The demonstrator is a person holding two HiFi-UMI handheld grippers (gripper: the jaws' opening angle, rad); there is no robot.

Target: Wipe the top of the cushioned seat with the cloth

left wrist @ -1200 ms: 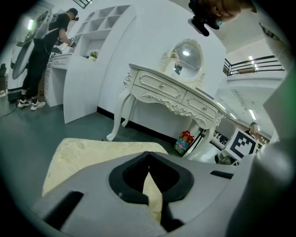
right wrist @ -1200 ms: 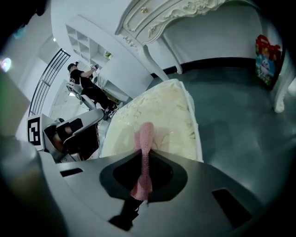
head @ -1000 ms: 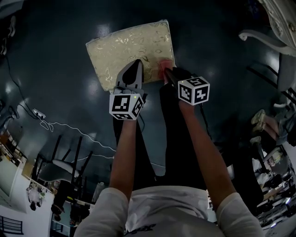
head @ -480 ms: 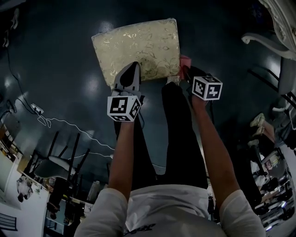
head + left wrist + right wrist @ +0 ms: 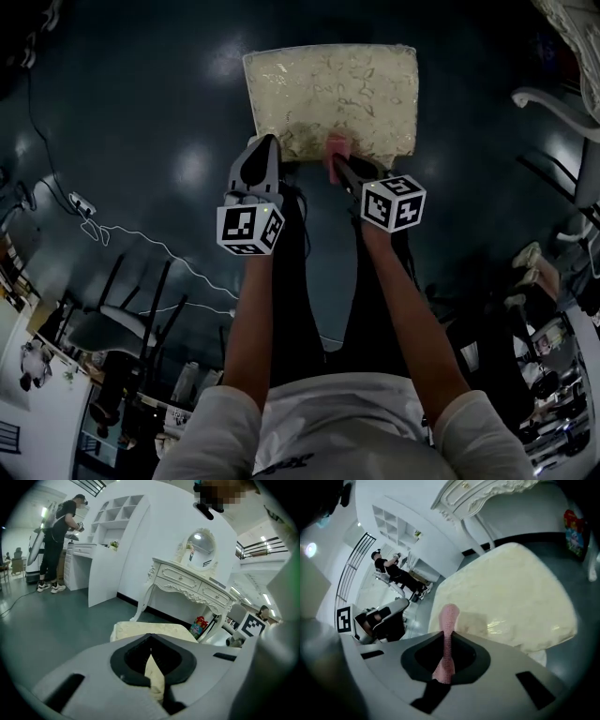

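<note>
The cream patterned cushioned seat (image 5: 330, 98) stands on the dark floor ahead of me. My left gripper (image 5: 265, 142) is at the seat's near left corner, shut on a fold of the cream seat cover (image 5: 153, 679). The right gripper (image 5: 337, 161) is at the near edge, right of the left one. It is shut on a pink cloth (image 5: 335, 143) that rests against the seat's top near that edge. In the right gripper view the pink cloth (image 5: 447, 634) stands upright from the jaws over the cream seat (image 5: 511, 588). The left gripper view shows only a strip of the seat (image 5: 154, 631) past the jaws.
Beyond the seat stands a white carved dressing table (image 5: 197, 581) with an oval mirror, and a colourful bag (image 5: 200, 625) lies under it. A person (image 5: 58, 541) stands at a white shelf unit (image 5: 112, 550) far left. A cable (image 5: 141, 239) and chairs (image 5: 103, 319) lie behind me on the left.
The right gripper with the pink cloth has come from off the seat's near right corner back to the near edge, over the cushion. The left gripper keeps its hold on the near left corner.
</note>
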